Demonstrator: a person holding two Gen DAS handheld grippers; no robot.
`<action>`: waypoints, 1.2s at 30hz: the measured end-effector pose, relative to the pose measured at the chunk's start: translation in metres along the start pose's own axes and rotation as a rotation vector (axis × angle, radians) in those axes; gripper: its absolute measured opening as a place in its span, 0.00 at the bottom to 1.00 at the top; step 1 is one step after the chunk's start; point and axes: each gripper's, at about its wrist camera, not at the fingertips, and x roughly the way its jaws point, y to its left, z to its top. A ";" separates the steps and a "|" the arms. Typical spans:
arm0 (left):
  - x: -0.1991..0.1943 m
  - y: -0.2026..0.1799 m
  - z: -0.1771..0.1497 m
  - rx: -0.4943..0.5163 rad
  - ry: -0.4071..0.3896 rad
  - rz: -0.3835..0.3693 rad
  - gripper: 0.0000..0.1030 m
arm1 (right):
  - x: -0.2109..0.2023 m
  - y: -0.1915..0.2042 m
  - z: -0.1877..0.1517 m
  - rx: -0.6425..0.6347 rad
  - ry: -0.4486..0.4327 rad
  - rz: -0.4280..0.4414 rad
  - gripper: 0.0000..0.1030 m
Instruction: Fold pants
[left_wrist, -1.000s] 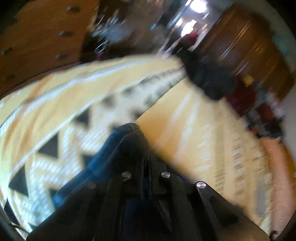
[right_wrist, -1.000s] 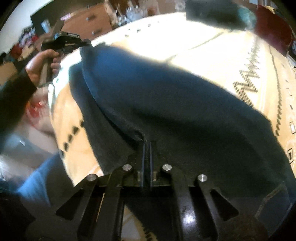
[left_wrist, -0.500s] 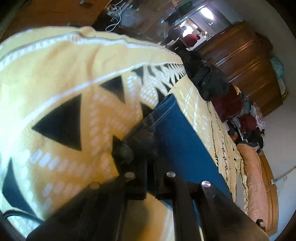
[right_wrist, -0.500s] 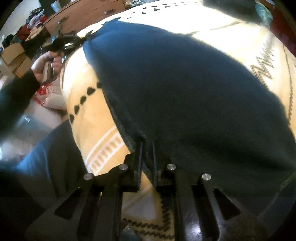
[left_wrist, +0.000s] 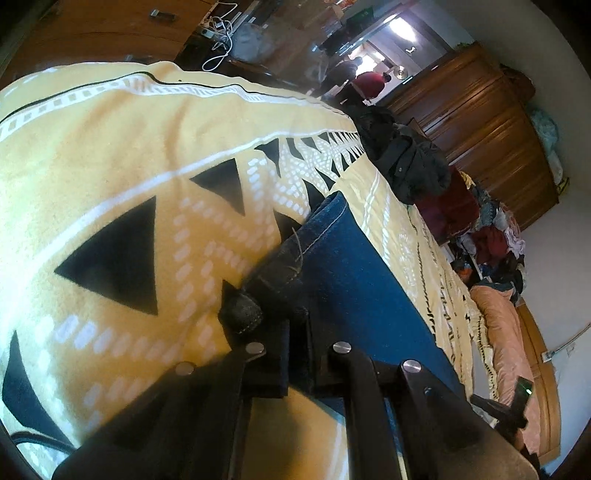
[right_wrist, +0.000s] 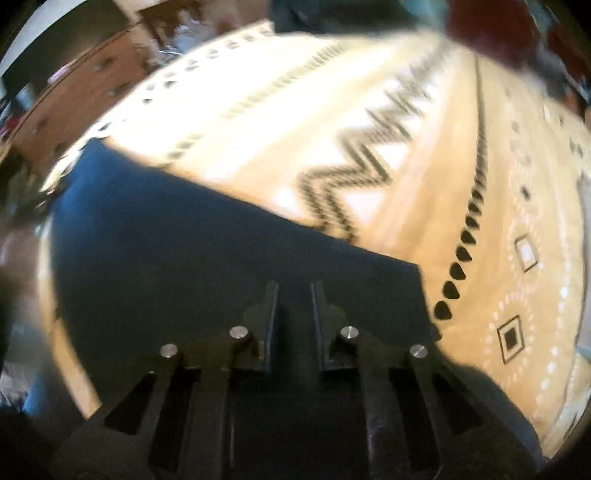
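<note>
Dark blue denim pants (left_wrist: 343, 266) lie flat on a yellow patterned blanket (left_wrist: 110, 155) on a bed. In the left wrist view my left gripper (left_wrist: 297, 325) is shut on the pants' waistband corner, low against the blanket. In the blurred right wrist view the pants (right_wrist: 192, 258) spread across the blanket (right_wrist: 295, 122). My right gripper (right_wrist: 293, 291) hovers over the cloth with its jaws a little apart and nothing between them.
A heap of dark clothes (left_wrist: 406, 158) lies at the bed's far edge. A wooden wardrobe (left_wrist: 491, 122) and more piled clothes (left_wrist: 491, 236) stand beyond. A peach pillow (left_wrist: 506, 332) is at the right. A wooden dresser (right_wrist: 74, 92) stands behind the bed.
Both grippers lowered the pants flat onto the blanket. The right gripper opened, let go of the cloth and swung over it. The left gripper stays shut on the waistband.
</note>
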 end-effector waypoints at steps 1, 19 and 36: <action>0.001 0.001 0.000 0.001 0.001 0.001 0.11 | 0.019 -0.008 0.001 0.001 0.053 -0.026 0.14; 0.002 -0.002 0.002 0.021 0.005 0.022 0.11 | -0.077 0.113 -0.194 -0.156 -0.027 -0.097 0.15; 0.004 -0.008 0.000 0.036 -0.002 0.040 0.11 | -0.076 0.113 -0.186 -0.120 -0.098 -0.102 0.10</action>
